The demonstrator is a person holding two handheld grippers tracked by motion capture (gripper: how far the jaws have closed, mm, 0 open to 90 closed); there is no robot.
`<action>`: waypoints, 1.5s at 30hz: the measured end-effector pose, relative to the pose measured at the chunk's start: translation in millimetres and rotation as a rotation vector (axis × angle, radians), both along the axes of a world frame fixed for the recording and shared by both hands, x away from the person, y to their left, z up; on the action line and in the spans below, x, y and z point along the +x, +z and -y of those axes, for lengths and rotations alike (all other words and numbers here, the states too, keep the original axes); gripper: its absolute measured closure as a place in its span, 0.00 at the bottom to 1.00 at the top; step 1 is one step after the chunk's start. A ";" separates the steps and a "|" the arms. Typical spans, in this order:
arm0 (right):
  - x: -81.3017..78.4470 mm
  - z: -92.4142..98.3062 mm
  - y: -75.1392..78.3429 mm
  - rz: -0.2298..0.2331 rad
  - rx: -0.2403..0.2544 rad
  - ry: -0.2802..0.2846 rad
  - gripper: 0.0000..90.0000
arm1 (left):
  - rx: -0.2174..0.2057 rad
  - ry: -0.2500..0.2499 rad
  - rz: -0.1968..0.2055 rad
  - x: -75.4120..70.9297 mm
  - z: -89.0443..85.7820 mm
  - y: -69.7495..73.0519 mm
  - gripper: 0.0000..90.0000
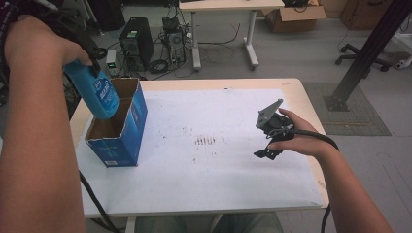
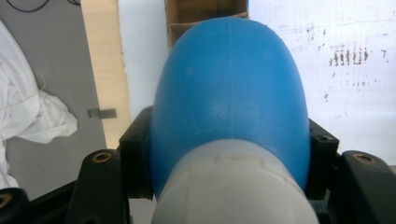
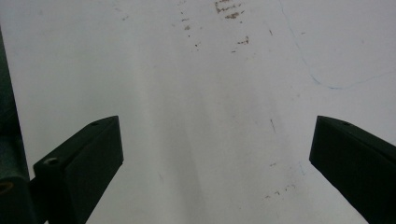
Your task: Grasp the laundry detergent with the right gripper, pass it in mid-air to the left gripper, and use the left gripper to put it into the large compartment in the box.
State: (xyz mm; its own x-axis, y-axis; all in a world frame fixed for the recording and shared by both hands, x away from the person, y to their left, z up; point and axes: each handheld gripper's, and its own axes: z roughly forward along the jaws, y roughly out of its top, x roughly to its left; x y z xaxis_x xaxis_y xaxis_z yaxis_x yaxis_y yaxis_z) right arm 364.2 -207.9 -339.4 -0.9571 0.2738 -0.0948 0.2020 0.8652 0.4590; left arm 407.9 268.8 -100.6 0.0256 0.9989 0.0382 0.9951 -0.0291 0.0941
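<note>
A blue plastic bottle with a white cap end hangs bottom-down over the open top of a blue cardboard box at the table's left. My left gripper is shut on the bottle near its cap. In the left gripper view the bottle bulges between both black jaws, with the box's brown inside beyond it. My right gripper rests low over the white sheet at the right, held by a hand. Its jaws stand wide apart in the right gripper view, and between the fingertips lies bare sheet.
A white sheet with small brown stains covers the wooden table. Beyond the far edge stand a computer tower, cables, another desk and cardboard boxes. A black post rises at the right.
</note>
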 end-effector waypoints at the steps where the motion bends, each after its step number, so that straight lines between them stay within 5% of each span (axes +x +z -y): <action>1: 0.3 -0.3 -0.3 0.000 0.001 0.001 0.03 | 0.000 -0.003 -0.004 0.7 -0.9 -1.8 0.42; 22: -0.7 -1.1 -5.1 -0.002 0.012 -0.001 0.03 | 0.039 -0.002 -0.045 8.6 -3.6 -54.0 0.42; 45: -3.2 -2.8 -6.3 -0.005 0.030 0.008 0.03 | 0.028 -0.031 -0.062 10.0 -0.3 -108.7 0.42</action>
